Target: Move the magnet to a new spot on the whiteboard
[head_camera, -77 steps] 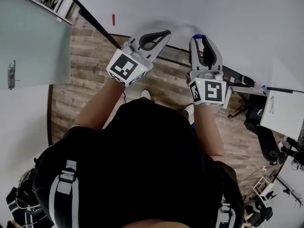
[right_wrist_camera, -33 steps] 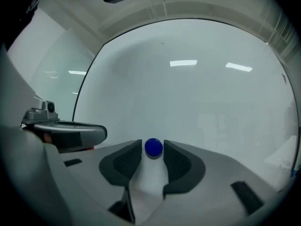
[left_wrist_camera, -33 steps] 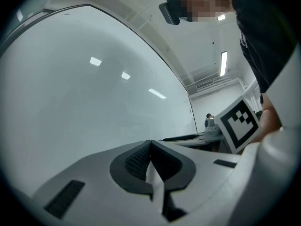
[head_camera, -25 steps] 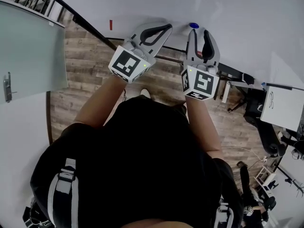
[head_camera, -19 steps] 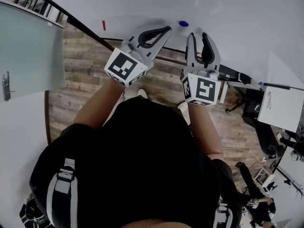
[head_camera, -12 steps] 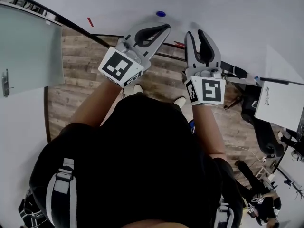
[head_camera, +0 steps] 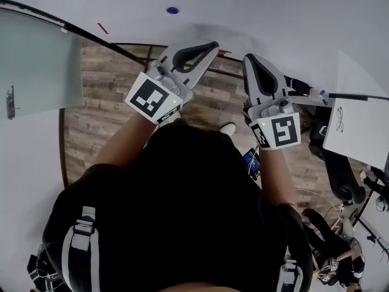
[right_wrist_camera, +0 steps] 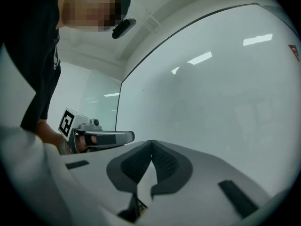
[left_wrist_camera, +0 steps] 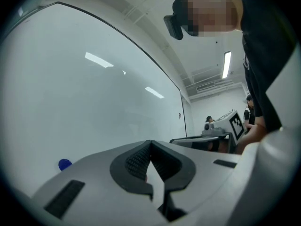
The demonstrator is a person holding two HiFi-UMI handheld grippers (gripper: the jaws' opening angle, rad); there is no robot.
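Observation:
The blue round magnet (head_camera: 172, 10) sticks to the whiteboard (head_camera: 273, 11), free of both grippers; it also shows as a small blue dot (left_wrist_camera: 65, 164) low at the left of the left gripper view. My left gripper (head_camera: 209, 44) is shut and empty, right of and below the magnet. My right gripper (head_camera: 250, 58) is further right; its jaws have just been closing with nothing between them and now meet. Each gripper view shows its own jaws touching at the tip (left_wrist_camera: 150, 142) (right_wrist_camera: 151, 141) and the other gripper beside it.
A frosted glass panel (head_camera: 36, 59) stands at the left over the wooden floor (head_camera: 103, 102). A short red mark (head_camera: 102, 28) is on the board near its dark lower edge. A small white board (head_camera: 358, 135) and chairs are at the right, with people at the lower right.
Both grippers have drawn back from the board and shifted right. The magnet stayed on the board and now lies well up and left of them. The right jaws went from open to shut, empty.

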